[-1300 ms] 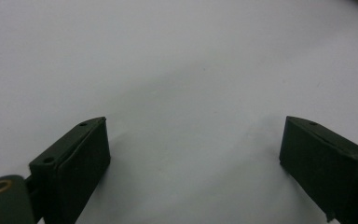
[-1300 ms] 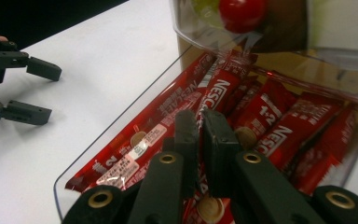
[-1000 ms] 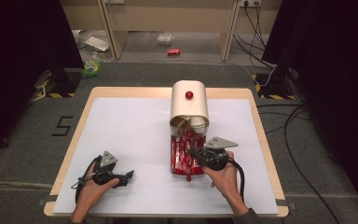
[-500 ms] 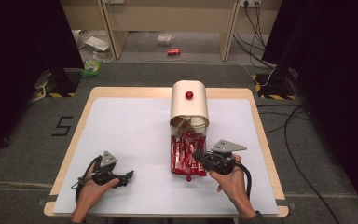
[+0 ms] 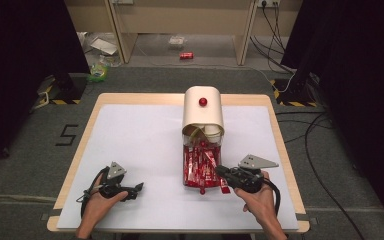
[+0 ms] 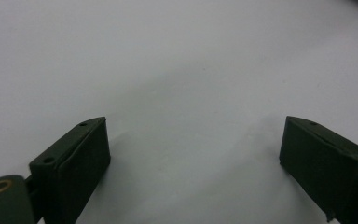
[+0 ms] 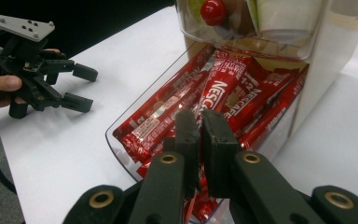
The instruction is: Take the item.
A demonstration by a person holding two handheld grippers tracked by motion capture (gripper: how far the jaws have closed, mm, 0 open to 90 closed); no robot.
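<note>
My right claw (image 7: 199, 122) pinched together over the drawer (image 7: 121, 148) of red sachets (image 7: 223, 93), perhaps gripping its knob; left claw (image 5: 139, 189) waited apart.

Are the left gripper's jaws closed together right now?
No, the left gripper has its two black jaws standing wide apart over the bare white table, with nothing between them.

Right gripper's (image 7: 199, 128) closed black jaws covered part of the red Nescafé stick sachets (image 7: 223, 100); whether they pinched one could not be told. Near end of the clear plastic drawer (image 7: 121, 151) sat hidden behind the gripper. Cream dispenser box (image 7: 326, 51) was cut off at the top edge. Small print on sachets was unreadable.
</note>
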